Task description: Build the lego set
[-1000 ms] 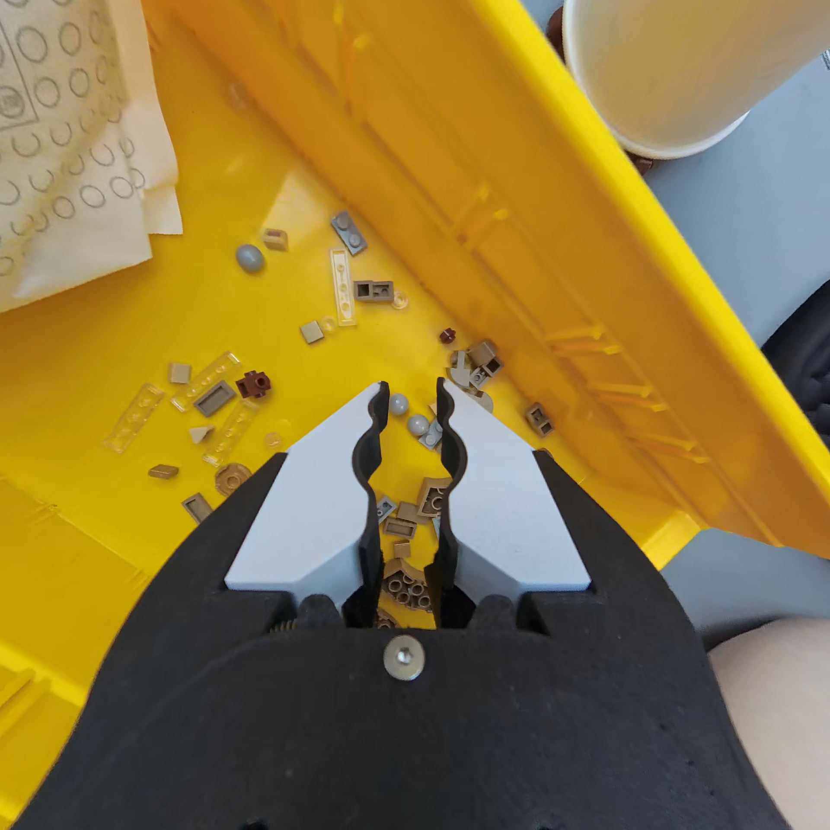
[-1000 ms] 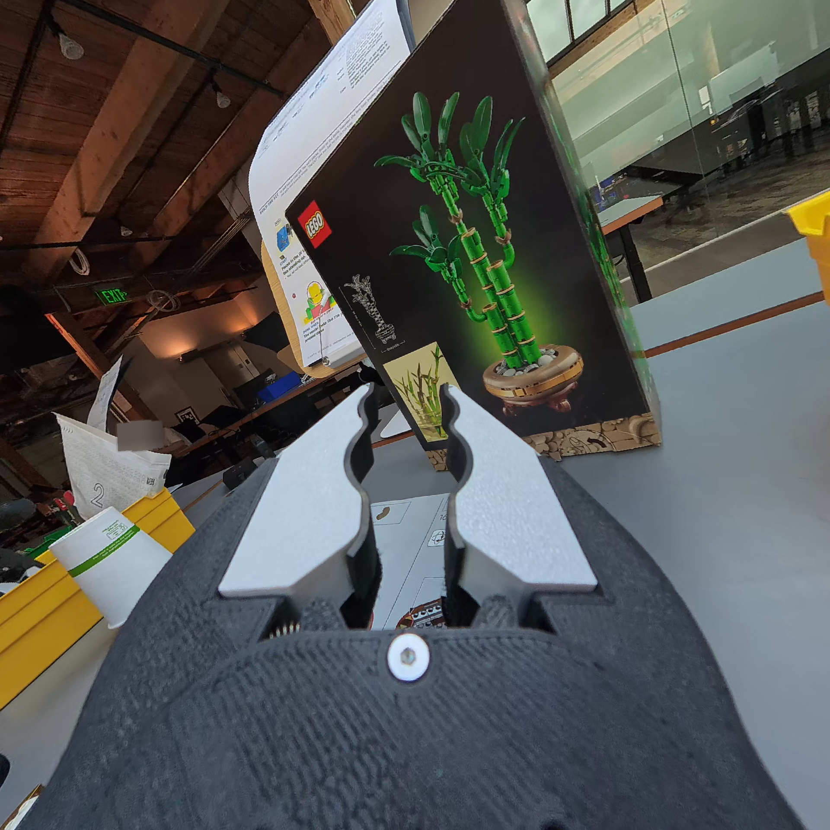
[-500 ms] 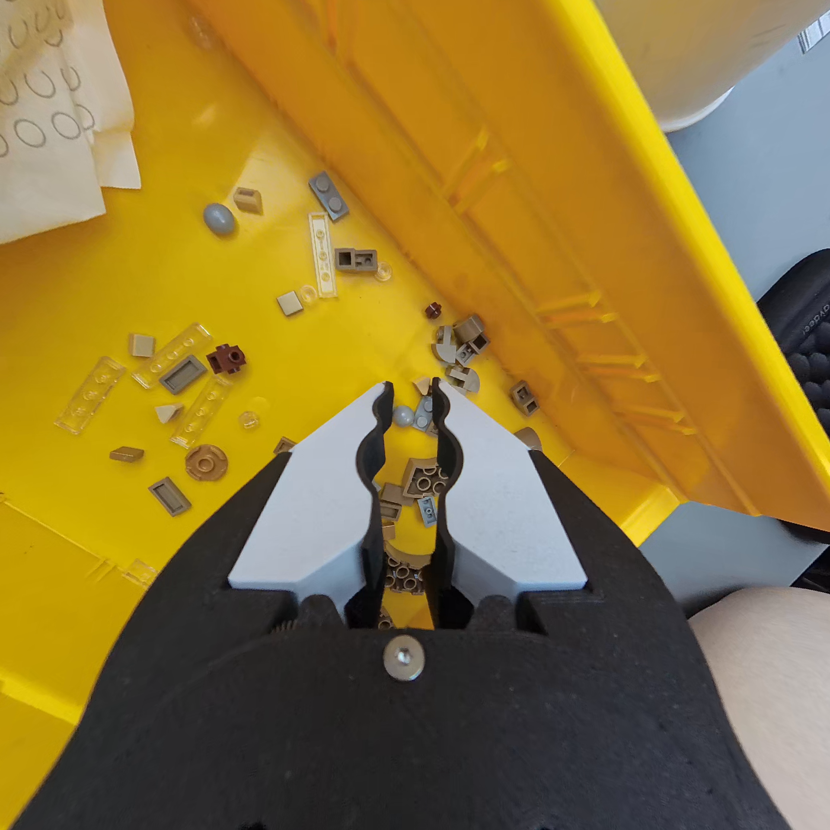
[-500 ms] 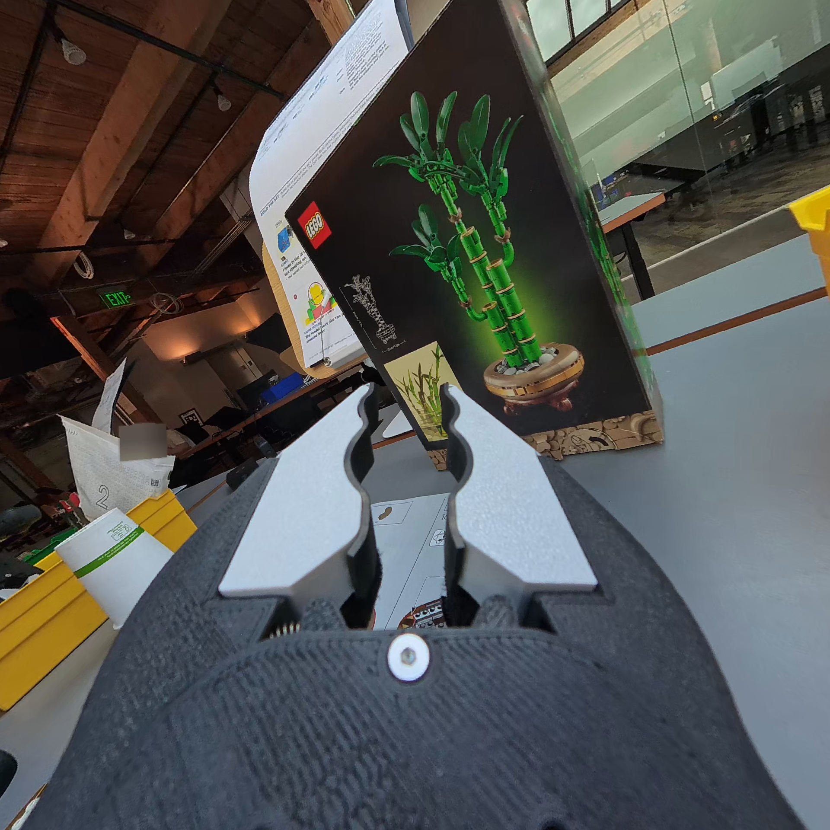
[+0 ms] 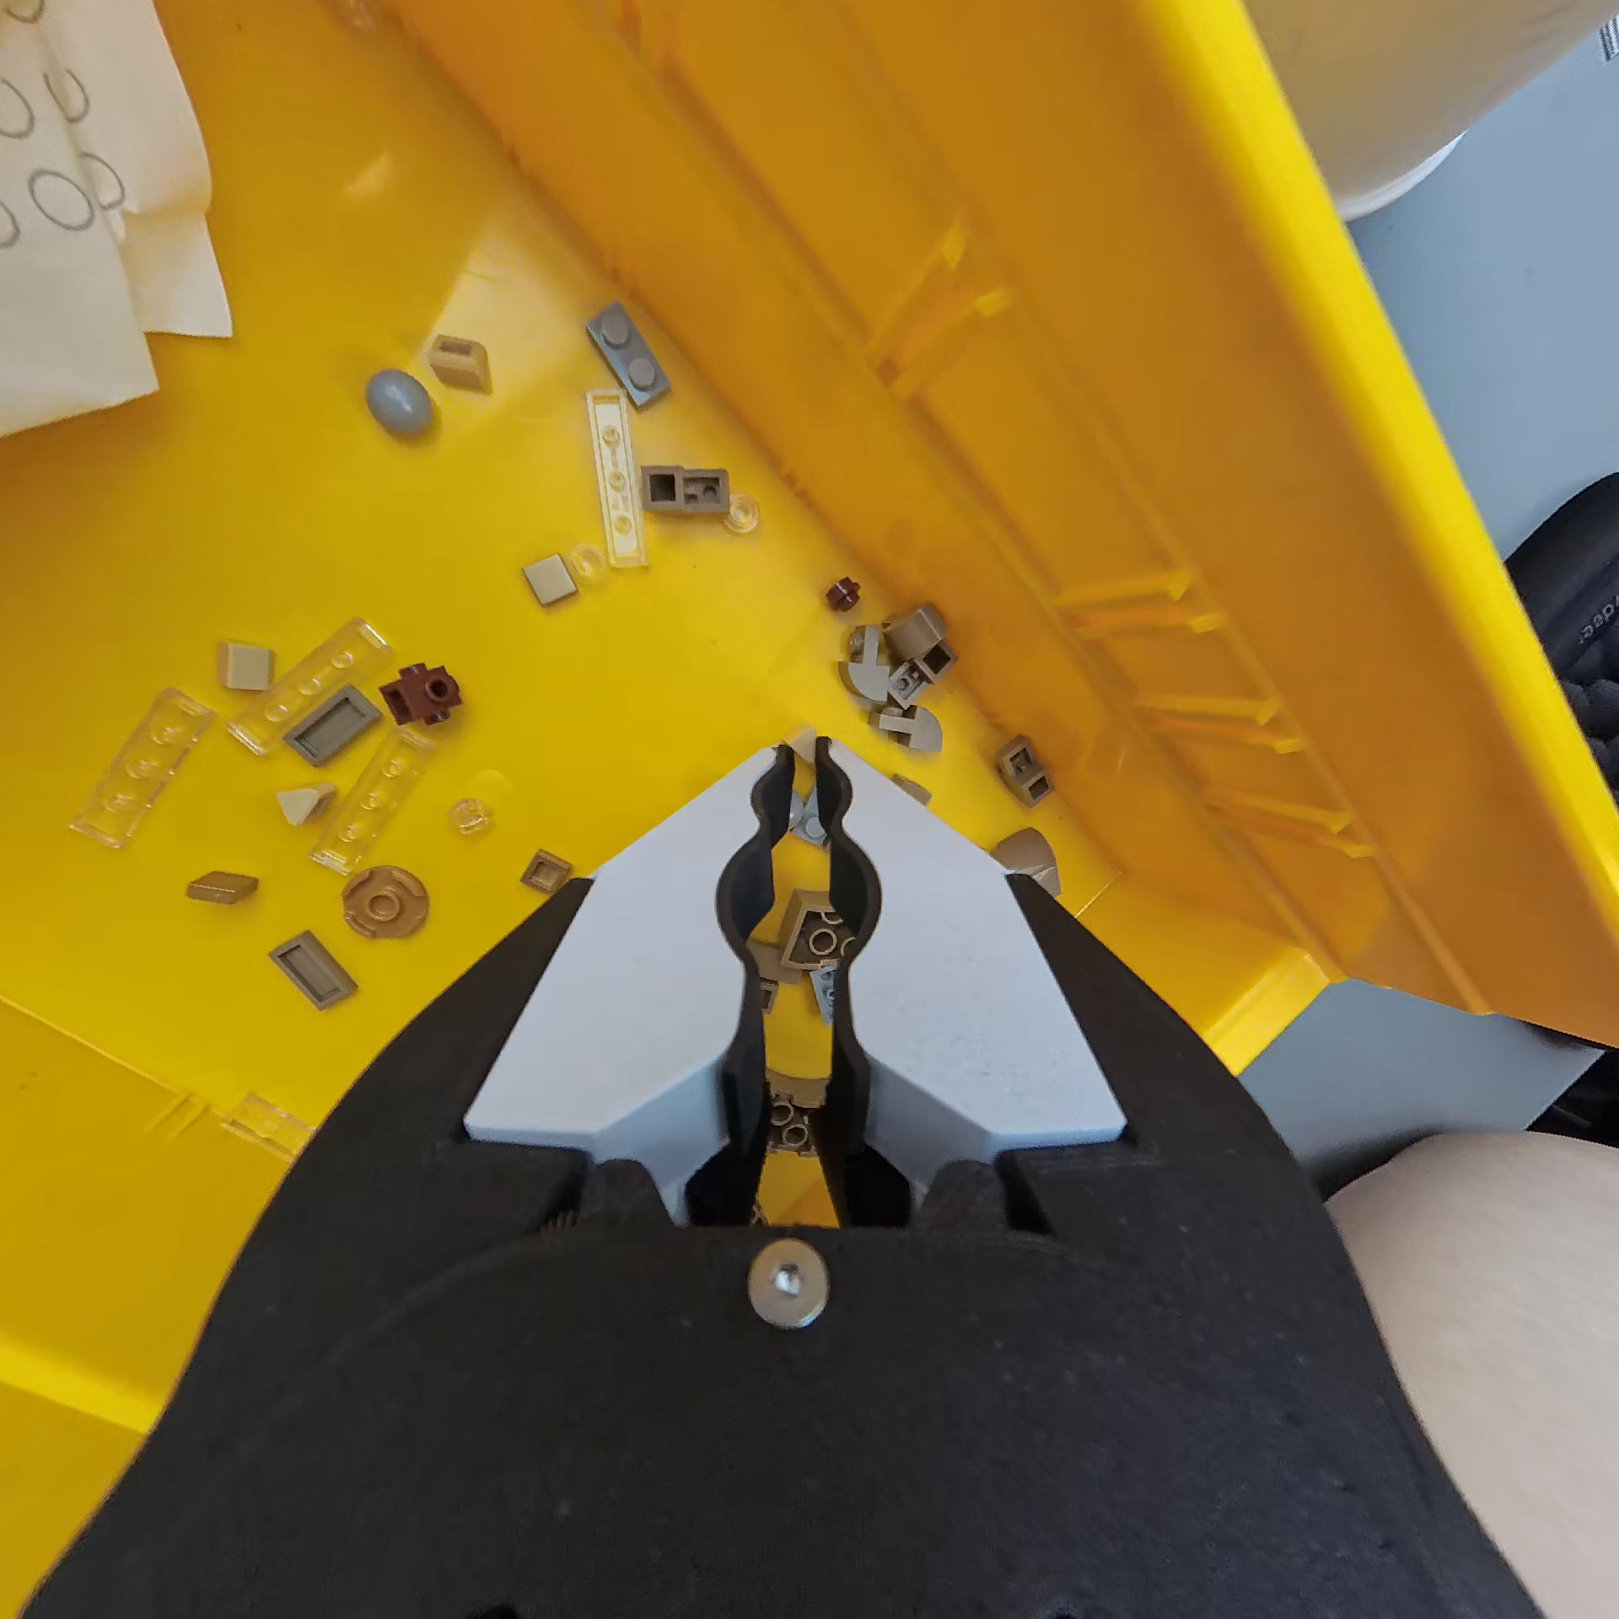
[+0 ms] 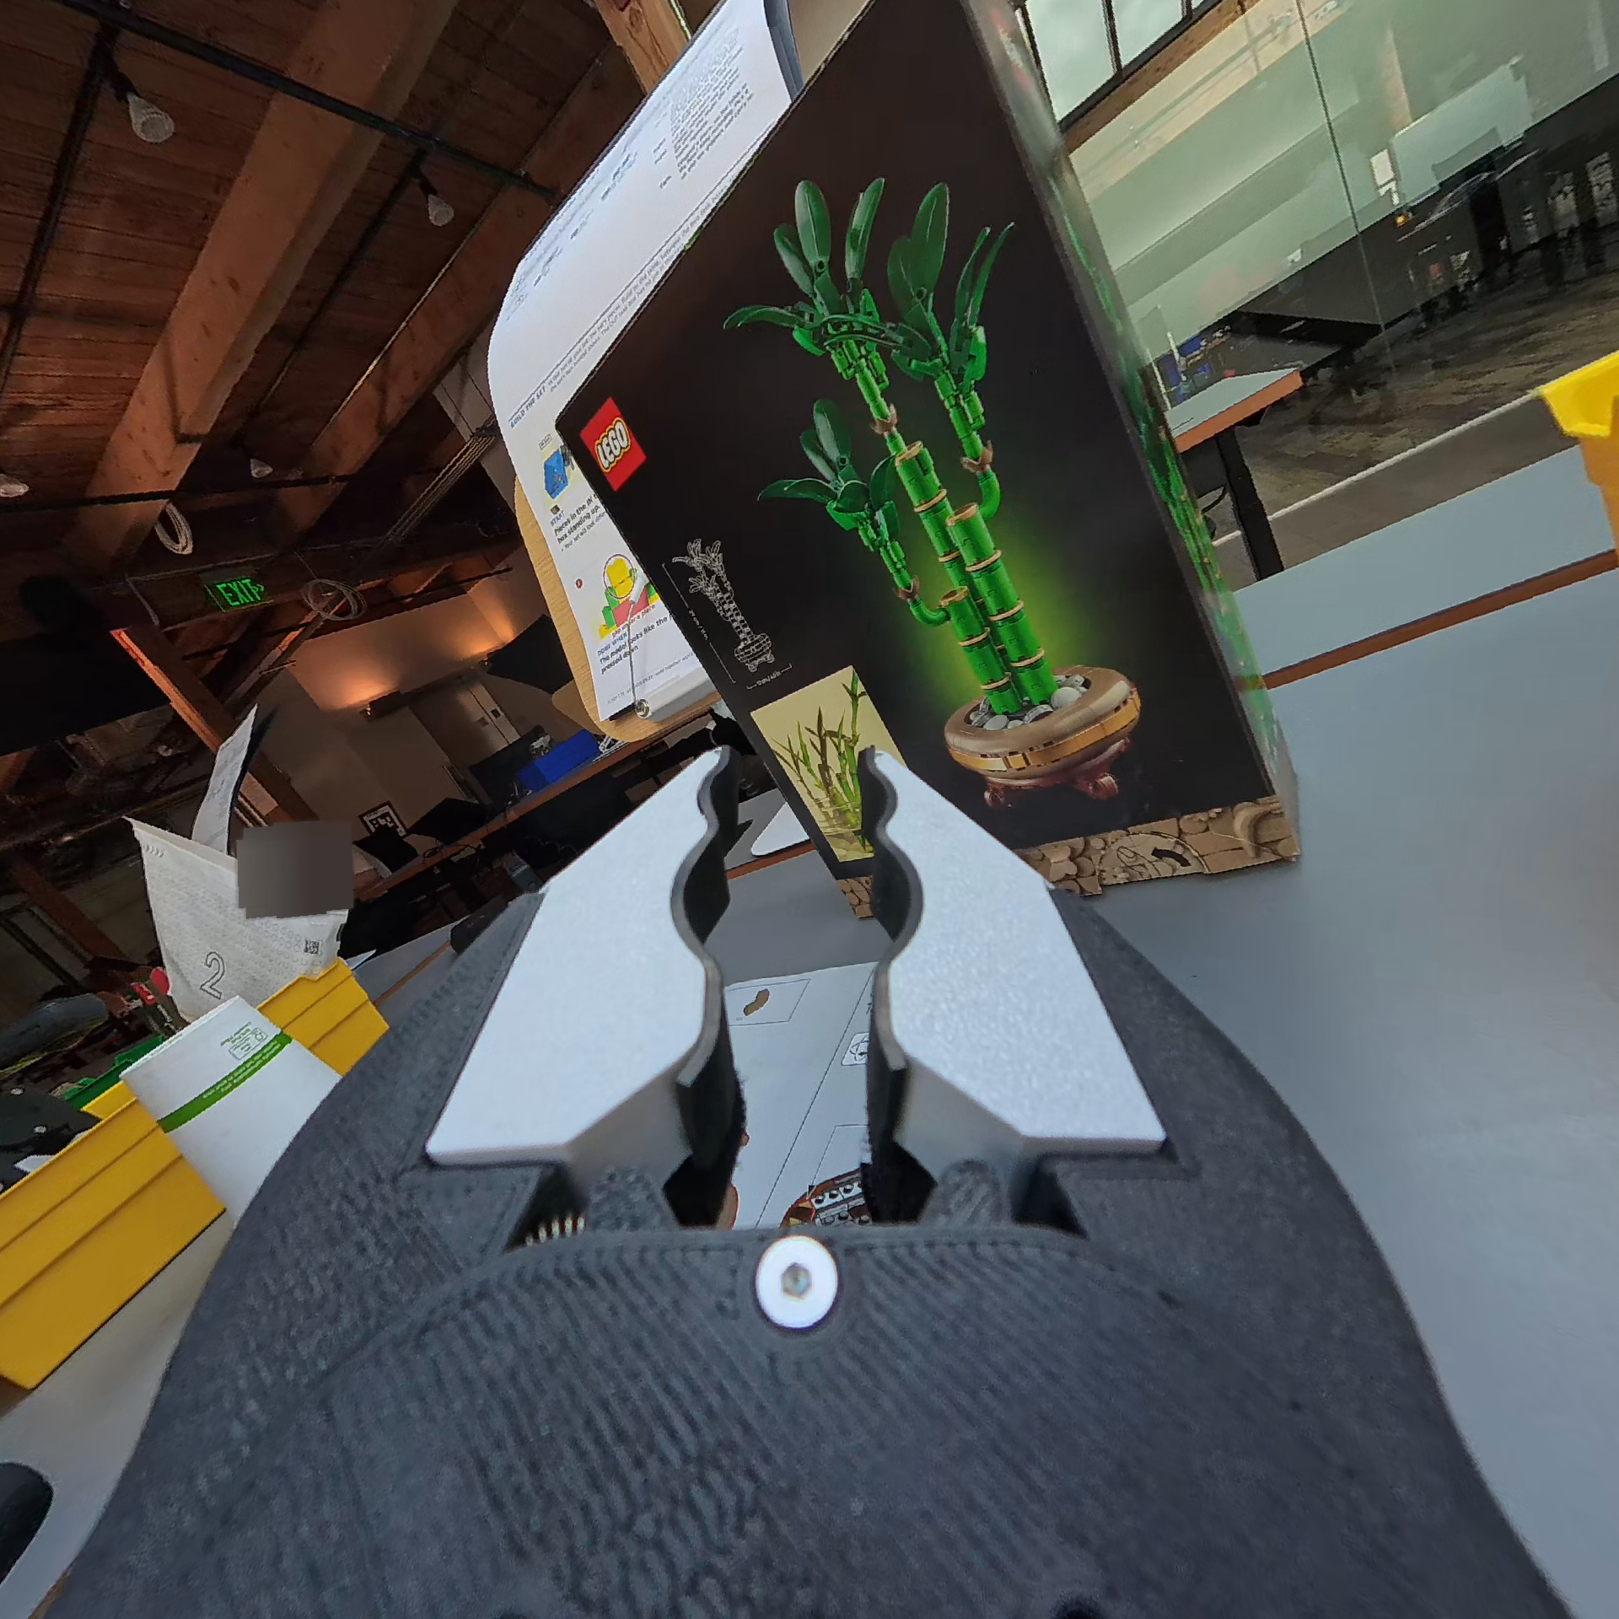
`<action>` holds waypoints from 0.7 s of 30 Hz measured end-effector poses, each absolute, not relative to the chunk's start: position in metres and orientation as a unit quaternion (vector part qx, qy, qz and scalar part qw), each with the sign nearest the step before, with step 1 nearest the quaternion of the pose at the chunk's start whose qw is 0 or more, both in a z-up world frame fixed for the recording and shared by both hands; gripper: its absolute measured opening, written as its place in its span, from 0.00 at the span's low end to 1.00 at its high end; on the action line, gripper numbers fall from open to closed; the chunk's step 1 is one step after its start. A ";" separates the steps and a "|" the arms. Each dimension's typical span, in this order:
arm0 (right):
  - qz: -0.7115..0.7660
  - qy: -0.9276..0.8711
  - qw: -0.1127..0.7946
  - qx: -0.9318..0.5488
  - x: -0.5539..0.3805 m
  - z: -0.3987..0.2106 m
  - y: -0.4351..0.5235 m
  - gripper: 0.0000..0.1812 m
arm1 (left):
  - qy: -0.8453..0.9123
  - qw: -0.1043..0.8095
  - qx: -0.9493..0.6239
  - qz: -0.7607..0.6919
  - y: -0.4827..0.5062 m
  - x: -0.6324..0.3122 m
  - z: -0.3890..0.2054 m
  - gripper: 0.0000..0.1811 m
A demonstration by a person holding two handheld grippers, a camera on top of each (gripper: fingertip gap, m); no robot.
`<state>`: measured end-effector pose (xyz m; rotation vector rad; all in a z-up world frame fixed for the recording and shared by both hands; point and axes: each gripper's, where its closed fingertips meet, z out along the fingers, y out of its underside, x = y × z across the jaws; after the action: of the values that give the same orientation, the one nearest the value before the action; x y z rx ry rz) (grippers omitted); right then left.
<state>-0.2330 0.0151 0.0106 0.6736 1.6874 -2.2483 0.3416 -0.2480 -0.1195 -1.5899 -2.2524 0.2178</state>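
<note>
My left gripper [image 5: 799, 755] reaches down into a yellow bin [image 5: 263, 543] with several small tan, grey, clear and brown Lego pieces on its floor. Its tips are almost together and pinch a small tan piece [image 5: 801, 734] near the bin wall. More tan and grey pieces [image 5: 819, 942] lie under the jaws. A cluster of grey and tan pieces [image 5: 898, 679] lies just beyond the tips. My right gripper [image 6: 795, 771] is open and empty above the grey table, over an instruction sheet [image 6: 788, 1016], and points at the standing Lego box [image 6: 964, 526].
A printed paper bag [image 5: 79, 219] lies in the bin's far left corner. A white cup [image 5: 1419, 79] stands outside the bin wall [image 5: 964, 350]. The right wrist view shows a white cup [image 6: 228, 1104], a yellow bin [image 6: 88, 1226] and a brown part-built piece [image 6: 828, 1198]. The tips of one gripper are about 65 cm away from the tips of the other.
My left gripper has moved forward and down toward the bin wall, and its jaws have closed to a narrow gap around the small tan piece. The right gripper has barely moved.
</note>
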 end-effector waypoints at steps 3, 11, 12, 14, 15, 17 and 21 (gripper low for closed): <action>-0.772 0.578 0.128 0.232 -0.233 0.011 0.015 0.14 | -0.799 0.189 -0.564 0.087 -0.249 0.342 -0.115 0.02; -0.771 0.577 0.137 0.234 -0.233 0.010 0.014 0.14 | -0.789 0.200 -0.553 0.177 -0.258 0.341 -0.076 0.02; -0.770 0.577 0.137 0.234 -0.233 0.010 0.014 0.14 | -0.787 0.196 -0.550 0.201 -0.261 0.340 -0.064 0.02; -0.769 0.579 0.137 0.234 -0.233 0.009 0.014 0.14 | -0.763 0.203 -0.551 0.271 -0.261 0.331 -0.028 0.01; -0.769 0.580 0.135 0.234 -0.233 0.009 0.013 0.14 | -0.744 0.206 -0.551 0.316 -0.261 0.325 -0.006 0.01; -0.767 0.582 0.133 0.232 -0.233 0.008 0.012 0.14 | -0.690 0.244 -0.561 0.387 -0.245 0.303 0.038 0.01; -0.765 0.590 0.131 0.222 -0.230 0.008 0.009 0.14 | -0.552 0.312 -0.668 0.390 -0.155 0.236 0.083 0.01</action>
<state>-0.2298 0.0093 0.0078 0.6441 1.7134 -2.2216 0.2358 -0.1554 0.0828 -1.7628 -1.4567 1.0290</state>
